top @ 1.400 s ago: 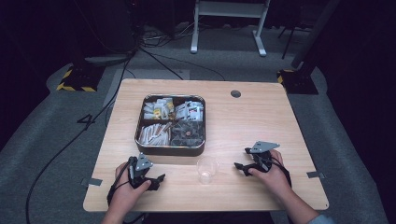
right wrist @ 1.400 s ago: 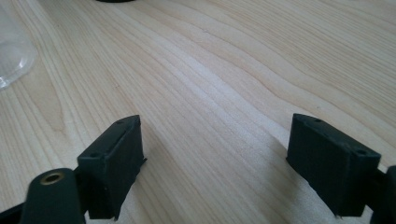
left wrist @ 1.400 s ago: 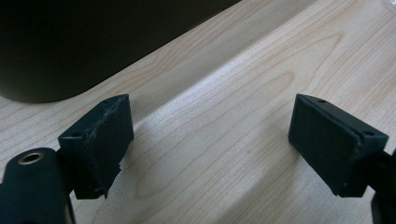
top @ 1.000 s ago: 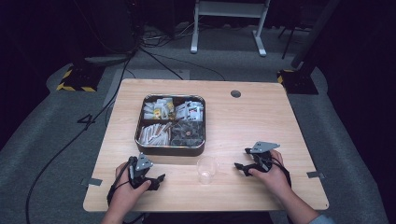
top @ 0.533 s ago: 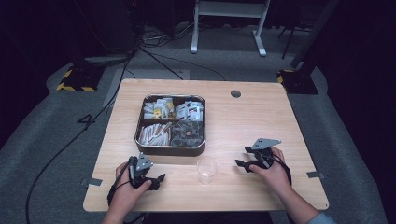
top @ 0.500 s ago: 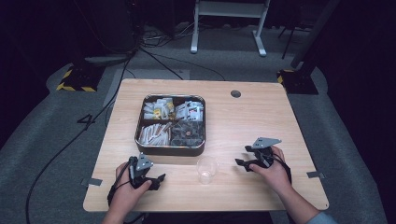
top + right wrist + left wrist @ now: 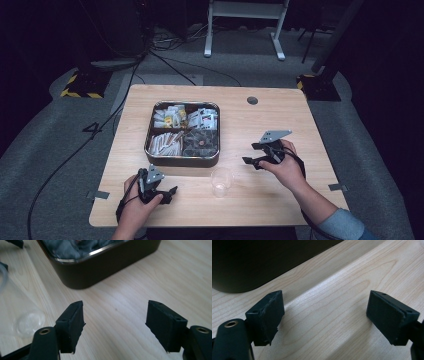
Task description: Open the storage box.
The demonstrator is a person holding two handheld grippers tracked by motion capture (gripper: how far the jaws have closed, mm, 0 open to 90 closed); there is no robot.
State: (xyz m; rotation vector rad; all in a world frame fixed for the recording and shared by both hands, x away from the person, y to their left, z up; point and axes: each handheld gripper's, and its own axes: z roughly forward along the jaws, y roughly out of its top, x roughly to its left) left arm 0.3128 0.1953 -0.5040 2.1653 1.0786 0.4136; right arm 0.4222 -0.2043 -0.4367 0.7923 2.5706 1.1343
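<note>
In the high view a light wooden table [image 7: 280, 120] takes up the middle of the frame, and a dark, square metal tray with four compartments [image 7: 182, 159] stands just left of its centre, holding pale sachets in the upper compartments, brown sticks at lower left and dark packets at lower right. Below the tray's lower right corner, near the bottom centre of the frame, a clear plastic cup [image 7: 221, 181] stands upright on bare wood, apart from the tray. The right gripper [image 7: 248, 160] sits at centre right, held in the person's right hand [image 7: 286, 168], its tips pointing left toward the cup but not touching it; its jaws have just been closing, yet they stand apart with nothing between them. In the right gripper view that gripper [image 7: 115, 327] shows bare wood between its pads, the tray's dark wall [image 7: 107, 263] across the upper part of the frame and the cup [image 7: 21, 315] at the left edge. The left gripper [image 7: 172, 190] lies at lower left, in the left hand [image 7: 135, 207]; in the left gripper view its jaws [image 7: 324, 317] are wide apart over empty table.
</note>
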